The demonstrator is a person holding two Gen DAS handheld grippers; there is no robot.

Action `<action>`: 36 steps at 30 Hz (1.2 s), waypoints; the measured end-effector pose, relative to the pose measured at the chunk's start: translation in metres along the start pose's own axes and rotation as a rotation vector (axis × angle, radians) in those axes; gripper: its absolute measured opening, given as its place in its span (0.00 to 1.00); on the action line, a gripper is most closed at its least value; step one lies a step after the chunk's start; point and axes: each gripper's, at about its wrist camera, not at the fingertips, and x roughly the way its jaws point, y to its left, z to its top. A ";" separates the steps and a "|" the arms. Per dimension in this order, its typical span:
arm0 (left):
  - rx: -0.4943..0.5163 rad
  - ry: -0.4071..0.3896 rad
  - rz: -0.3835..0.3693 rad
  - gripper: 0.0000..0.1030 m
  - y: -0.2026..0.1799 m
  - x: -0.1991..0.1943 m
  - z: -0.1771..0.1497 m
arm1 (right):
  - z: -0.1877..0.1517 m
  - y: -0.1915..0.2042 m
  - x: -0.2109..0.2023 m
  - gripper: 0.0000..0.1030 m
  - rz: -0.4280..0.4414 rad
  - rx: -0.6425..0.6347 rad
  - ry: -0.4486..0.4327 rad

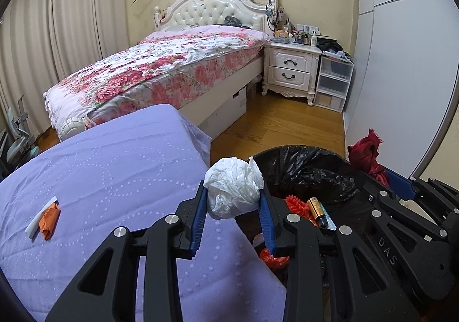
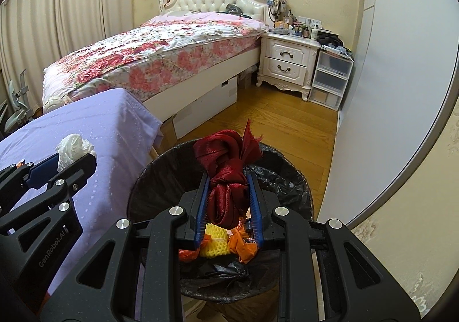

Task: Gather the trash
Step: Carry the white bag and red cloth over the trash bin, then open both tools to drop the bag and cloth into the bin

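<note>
one wad of white tissue (image 1: 233,188), light and crushable, pinched at its middle between the pads of the left tongs (image 1: 233,201) at lower centre, just left of the bin (image 1: 301,158). one knot of red ribbon (image 2: 226,187), limp and slippery (best taken at the knot), clamped in the nearly closed right tongs (image 2: 228,198) above the bin at centre. one orange wrapper (image 1: 49,220) lying at lower left on the purple cover (image 1: 114,164).

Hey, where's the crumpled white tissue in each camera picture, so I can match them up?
Left wrist view: the crumpled white tissue sits at centre, clamped by the left gripper, beside the bin.
Right wrist view: tissue at far left, over the purple cover.
Shared landmark: the black-lined trash bin.
</note>
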 end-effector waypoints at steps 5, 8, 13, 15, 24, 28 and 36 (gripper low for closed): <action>0.014 0.013 0.005 0.33 -0.007 0.011 0.003 | 0.002 -0.006 0.006 0.24 -0.003 0.014 0.004; 0.025 0.024 0.012 0.35 -0.010 0.016 0.004 | 0.003 -0.008 0.011 0.26 -0.011 0.020 0.004; 0.022 0.036 0.022 0.55 -0.013 0.022 0.003 | 0.002 -0.011 0.016 0.34 -0.023 0.029 0.007; 0.020 0.035 0.024 0.59 -0.013 0.023 0.002 | 0.001 -0.013 0.016 0.35 -0.027 0.033 0.007; 0.023 0.034 0.036 0.70 -0.013 0.021 0.001 | 0.001 -0.017 0.015 0.43 -0.045 0.049 -0.004; 0.009 0.033 0.045 0.71 -0.007 0.018 0.000 | 0.002 -0.017 0.013 0.52 -0.051 0.054 -0.008; -0.031 0.034 0.067 0.72 0.019 0.005 -0.006 | 0.000 -0.009 0.008 0.58 -0.033 0.048 -0.008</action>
